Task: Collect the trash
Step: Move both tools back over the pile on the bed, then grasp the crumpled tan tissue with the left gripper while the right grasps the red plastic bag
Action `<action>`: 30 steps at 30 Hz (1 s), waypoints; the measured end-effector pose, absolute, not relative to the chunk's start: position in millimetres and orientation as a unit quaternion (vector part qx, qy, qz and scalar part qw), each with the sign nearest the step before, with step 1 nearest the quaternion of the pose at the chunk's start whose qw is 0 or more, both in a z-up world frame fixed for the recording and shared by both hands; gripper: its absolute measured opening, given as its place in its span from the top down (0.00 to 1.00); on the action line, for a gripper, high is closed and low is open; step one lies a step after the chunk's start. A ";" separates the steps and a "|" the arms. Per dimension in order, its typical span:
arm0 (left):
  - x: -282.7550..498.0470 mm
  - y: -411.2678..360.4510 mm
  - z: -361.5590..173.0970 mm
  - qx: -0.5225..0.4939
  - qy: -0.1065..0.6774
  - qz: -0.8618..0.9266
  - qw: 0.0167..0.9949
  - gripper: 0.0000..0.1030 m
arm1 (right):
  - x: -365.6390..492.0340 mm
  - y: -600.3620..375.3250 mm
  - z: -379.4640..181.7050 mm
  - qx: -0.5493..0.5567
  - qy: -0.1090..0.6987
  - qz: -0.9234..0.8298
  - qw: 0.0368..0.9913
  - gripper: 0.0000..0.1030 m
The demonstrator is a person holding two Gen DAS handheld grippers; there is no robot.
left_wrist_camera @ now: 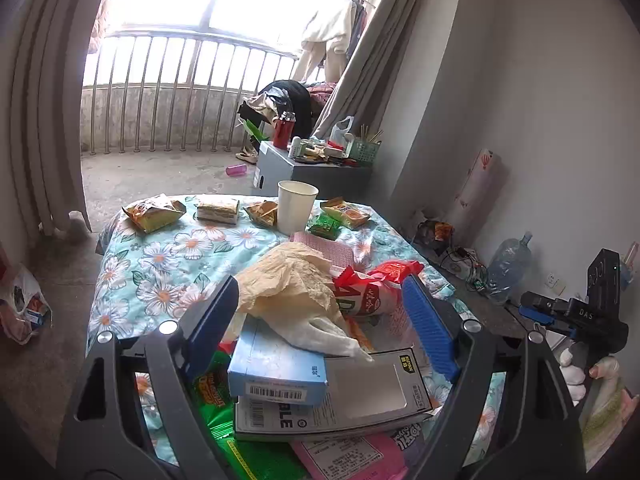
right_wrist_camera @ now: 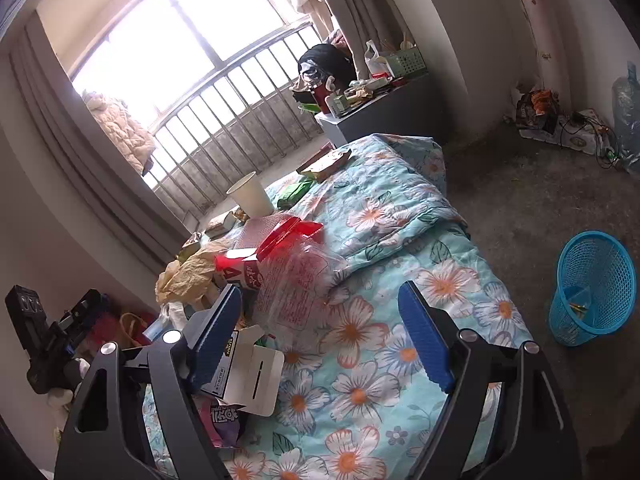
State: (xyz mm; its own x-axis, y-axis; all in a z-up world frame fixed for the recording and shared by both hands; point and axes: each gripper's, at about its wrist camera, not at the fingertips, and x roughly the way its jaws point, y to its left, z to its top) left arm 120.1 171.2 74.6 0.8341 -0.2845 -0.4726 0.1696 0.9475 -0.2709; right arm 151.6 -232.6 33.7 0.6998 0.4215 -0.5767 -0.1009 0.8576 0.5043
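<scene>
A heap of trash lies on the floral cloth close in front of me. It holds a tan crumpled wrapper, a red and clear plastic bag, a light blue box, a white carton and a green wrapper. My left gripper is open, its blue pads either side of the heap's top, with no press showing. My right gripper is open over the cloth, with the clear bag between its tips. Its left finger is beside a white carton flap.
A paper cup and several snack packets lie along the far edge. A blue mesh basket stands on the floor to the right. A grey cabinet with clutter stands behind. A gloved hand holds the right gripper.
</scene>
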 end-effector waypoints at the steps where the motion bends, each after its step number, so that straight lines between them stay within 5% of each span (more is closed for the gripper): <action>1: 127.7 170.0 73.3 -0.103 0.269 -0.119 0.950 0.23 | 156.3 -231.4 32.6 0.228 0.362 0.151 0.891 0.25; 19: 205.9 152.6 31.4 -0.024 0.369 -0.093 0.925 0.23 | 287.2 -189.1 8.3 0.296 0.432 0.215 0.824 0.40; 30: 219.0 154.1 14.7 -0.021 0.406 -0.092 0.909 0.63 | 326.2 -168.2 -16.2 0.268 0.487 0.202 0.807 0.62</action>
